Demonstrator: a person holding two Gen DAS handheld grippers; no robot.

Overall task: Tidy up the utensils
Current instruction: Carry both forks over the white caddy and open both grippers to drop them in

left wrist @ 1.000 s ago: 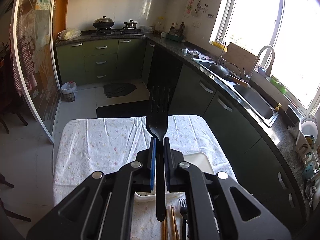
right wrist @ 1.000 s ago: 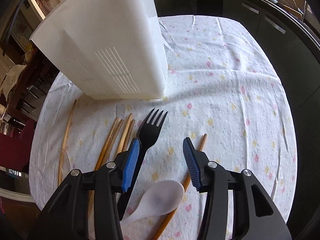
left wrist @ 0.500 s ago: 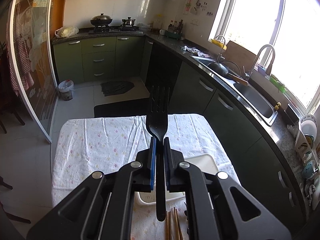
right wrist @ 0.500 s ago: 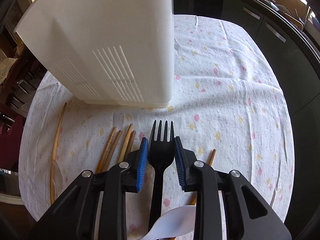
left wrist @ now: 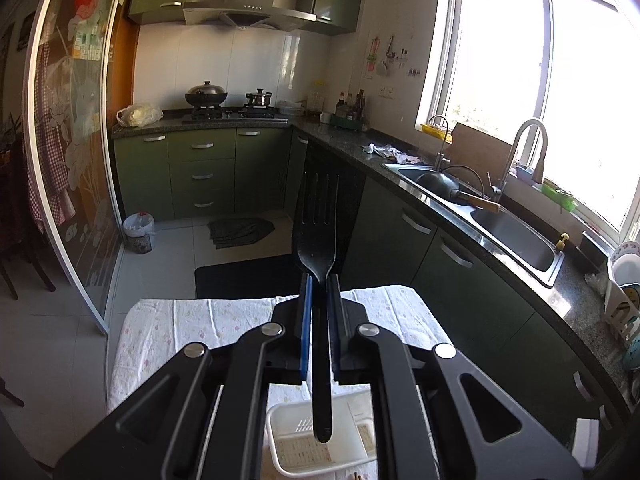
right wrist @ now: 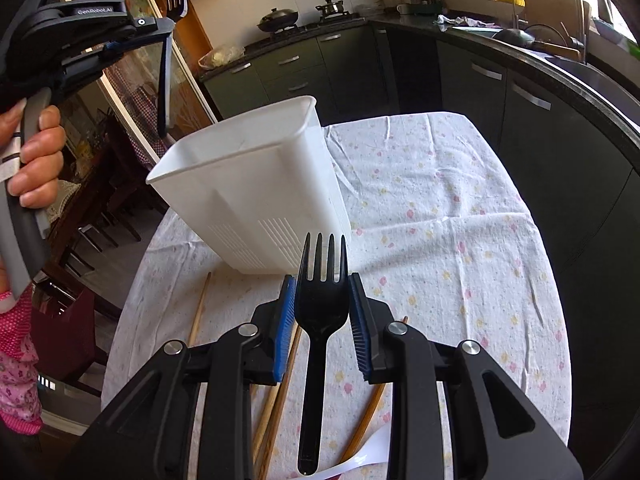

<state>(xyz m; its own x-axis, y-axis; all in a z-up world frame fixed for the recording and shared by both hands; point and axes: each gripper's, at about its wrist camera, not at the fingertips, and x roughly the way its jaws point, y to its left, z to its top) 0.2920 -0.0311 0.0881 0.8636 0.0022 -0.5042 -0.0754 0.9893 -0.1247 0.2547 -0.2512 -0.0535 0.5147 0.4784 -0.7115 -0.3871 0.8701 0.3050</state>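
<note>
I have a black plastic fork [right wrist: 320,312] pinched across its bowl between the blue pads of my right gripper [right wrist: 321,312], tines up, handle hanging free below, clear of the floral tablecloth [right wrist: 440,240]. My left gripper [left wrist: 319,320] is clamped on the neck of a second black fork [left wrist: 316,232], handle end dangling over the white utensil bin [left wrist: 276,436]. These forks look light and fairly stiff but smooth, so I judge they could pivot in the pads; the wide bowl or flat neck seems the safest hold. The bin [right wrist: 248,184] stands open-topped on the cloth, looks thin-walled and tippable. Wooden chopsticks [right wrist: 276,400] and a white spoon [right wrist: 372,456] lie below, all slim and likely to roll.
</note>
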